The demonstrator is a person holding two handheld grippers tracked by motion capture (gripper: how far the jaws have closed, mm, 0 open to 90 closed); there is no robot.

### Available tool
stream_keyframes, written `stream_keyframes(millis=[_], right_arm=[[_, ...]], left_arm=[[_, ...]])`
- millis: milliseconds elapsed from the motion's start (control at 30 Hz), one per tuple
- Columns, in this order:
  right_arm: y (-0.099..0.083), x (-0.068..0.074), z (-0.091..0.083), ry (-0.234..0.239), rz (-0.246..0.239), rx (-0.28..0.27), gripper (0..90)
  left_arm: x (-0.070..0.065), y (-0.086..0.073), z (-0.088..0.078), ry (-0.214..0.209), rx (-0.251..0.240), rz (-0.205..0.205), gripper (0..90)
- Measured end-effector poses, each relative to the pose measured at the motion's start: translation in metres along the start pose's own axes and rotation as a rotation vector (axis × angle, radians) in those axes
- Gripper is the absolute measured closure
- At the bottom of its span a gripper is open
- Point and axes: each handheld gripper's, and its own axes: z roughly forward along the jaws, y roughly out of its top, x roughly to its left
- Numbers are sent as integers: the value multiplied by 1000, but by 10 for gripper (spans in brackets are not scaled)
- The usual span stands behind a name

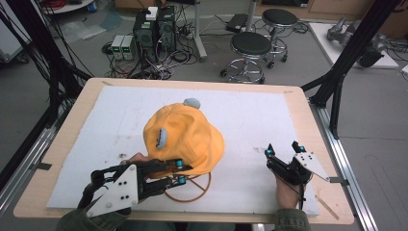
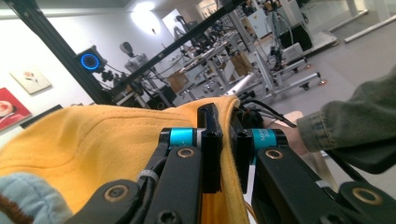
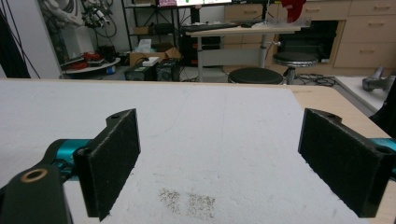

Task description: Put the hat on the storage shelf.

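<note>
Lay mid-desk (image 1: 293, 103) on the white mat: yellow hat (image 1: 185, 137), brim toward the near edge. Left tongs (image 1: 181, 172) clenched on that brim's near rim, reaching in from the left. Right tongs (image 1: 283, 148) released, empty, well apart to the hat's right. Nearer by far: left hand; judged ready to lift or drag.

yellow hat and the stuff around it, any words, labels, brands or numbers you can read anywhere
None can be read.
Yellow hat: its blue-grey patch shows no legible mark.
Left gripper, shut on the hat's edge: no lettering on its grey plate or jaws.
Right gripper, open over the white mat: no lettering either.
Equipment boxes on the floor and wall pictures: too small or blurred to read.
</note>
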Motion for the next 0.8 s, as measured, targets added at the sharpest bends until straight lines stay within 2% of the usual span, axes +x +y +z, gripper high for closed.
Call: stream_keyframes(millis=[233, 300, 400, 533, 567, 700, 800], right_arm=[[0, 0, 0, -2, -2, 1, 117], [0, 0, 0, -1, -2, -1, 117], [0, 0, 0, -2, -3, 0, 117], [0, 0, 0, 0, -2, 3, 117], [0, 0, 0, -1, -3, 0, 117], [0, 0, 0, 1, -5, 3, 117], [0, 0, 0, 0, -3, 5, 117]], left_arm=[[-7, -7, -1, -29, 20, -18, 864], [-9, -10, -1, -39, 28, -35, 864], [-14, -16, 0, -61, 63, -66, 864], [-18, -23, 2, -80, 97, -80, 864], [-19, -26, 2, -87, 112, -94, 864], [-18, -27, 2, -96, 120, -110, 861], [-17, -27, 2, -103, 118, -118, 816]])
